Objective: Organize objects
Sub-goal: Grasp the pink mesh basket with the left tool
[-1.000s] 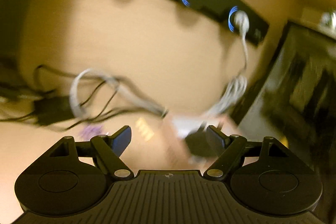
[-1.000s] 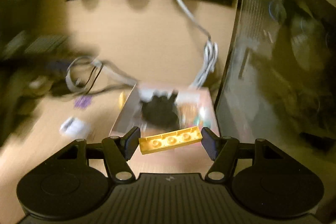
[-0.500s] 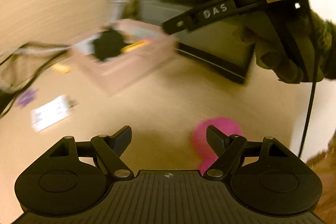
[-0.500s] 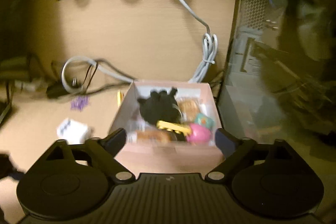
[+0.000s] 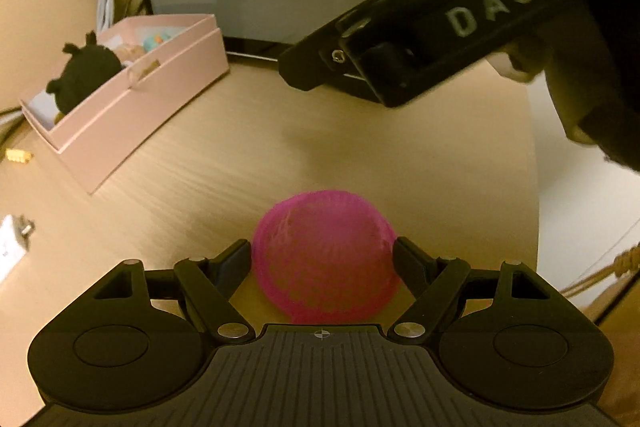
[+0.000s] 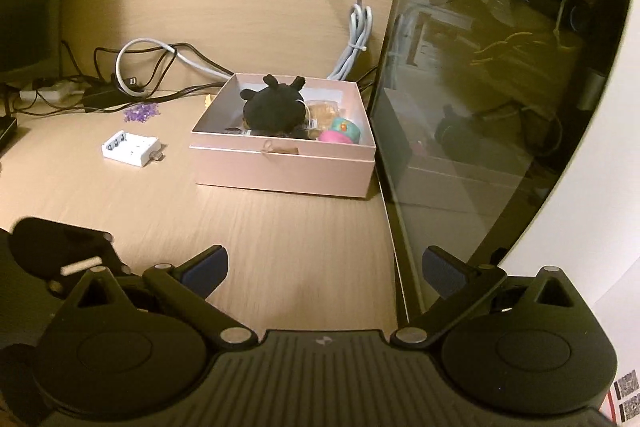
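Observation:
A pink ribbed dome-shaped object [image 5: 326, 255] lies on the wooden desk [image 5: 380, 155]. My left gripper [image 5: 322, 259] is open with its fingers on either side of the dome, close to it. A pink box [image 6: 280, 163] holds a black plush toy [image 6: 276, 109] and several small items; it also shows in the left wrist view [image 5: 132, 99]. My right gripper [image 6: 324, 267] is open and empty, held above the desk in front of the box. The right gripper's body [image 5: 460, 27] shows above the desk in the left wrist view.
A dark glass computer case [image 6: 500, 67] stands right of the box. A white battery charger [image 6: 130, 149], purple beads [image 6: 142, 113] and tangled cables [image 6: 120, 83] lie left of it. A small yellow brick [image 5: 18, 155] lies by the box. The desk's right edge [image 5: 534, 187] is near the dome.
My right gripper let the yellow brick drop into the box, opened and drew back. My left gripper swung right from the cables and came down around the pink dome.

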Motion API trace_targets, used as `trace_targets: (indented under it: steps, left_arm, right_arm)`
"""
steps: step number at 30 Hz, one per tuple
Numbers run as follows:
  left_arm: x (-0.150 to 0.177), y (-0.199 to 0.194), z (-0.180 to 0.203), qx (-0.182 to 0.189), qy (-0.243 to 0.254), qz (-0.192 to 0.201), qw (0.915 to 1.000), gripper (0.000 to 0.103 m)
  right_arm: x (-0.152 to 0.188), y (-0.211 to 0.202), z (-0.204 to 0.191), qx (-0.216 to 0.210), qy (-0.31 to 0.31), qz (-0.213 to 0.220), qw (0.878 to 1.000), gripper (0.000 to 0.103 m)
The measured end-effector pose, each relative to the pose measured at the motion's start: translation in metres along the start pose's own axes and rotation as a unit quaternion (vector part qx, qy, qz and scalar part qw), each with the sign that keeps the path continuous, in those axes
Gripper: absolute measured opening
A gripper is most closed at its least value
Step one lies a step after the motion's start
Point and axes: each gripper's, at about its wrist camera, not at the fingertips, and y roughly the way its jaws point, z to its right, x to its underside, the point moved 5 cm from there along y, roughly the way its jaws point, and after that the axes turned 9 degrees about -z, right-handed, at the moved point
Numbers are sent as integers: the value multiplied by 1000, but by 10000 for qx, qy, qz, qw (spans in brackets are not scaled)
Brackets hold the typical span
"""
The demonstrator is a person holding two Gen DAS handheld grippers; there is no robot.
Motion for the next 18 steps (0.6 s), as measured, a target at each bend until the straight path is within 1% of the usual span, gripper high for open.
trace_targets:
  steps: [2, 3, 5, 10, 12, 15, 18]
  left_arm:
    - [0, 0, -2, 90, -89, 11, 9999, 83]
    - [0, -1, -2, 92, -131, 35, 9999, 81]
    - [1, -3, -2, 79, -236, 64, 9997, 80]
    - [6, -11, -10, 40, -643, -14, 9979, 80]
    - [7, -14, -19, 4, -832, 54, 9965, 79]
    - [11, -34, -35, -136, -1226, 277, 9920, 79]
    - [20, -56, -60, -427, -1778, 507, 9818, 79]
  right_arm:
    - [0, 0, -1, -45, 14, -11, 10000, 103]
    - [-1, 0, -2, -64, 13, -8, 10000, 103]
    - [-3, 1, -5, -86, 13, 7, 10000, 103]
    - [-11, 1, -8, -136, 40, 121, 9998, 103]
    - [-16, 1, -8, -150, 67, 168, 9997, 103]
    - [-21, 3, -10, -185, 105, 204, 9996, 103]
    - [-26, 9, -14, -228, 104, 203, 9995, 103]
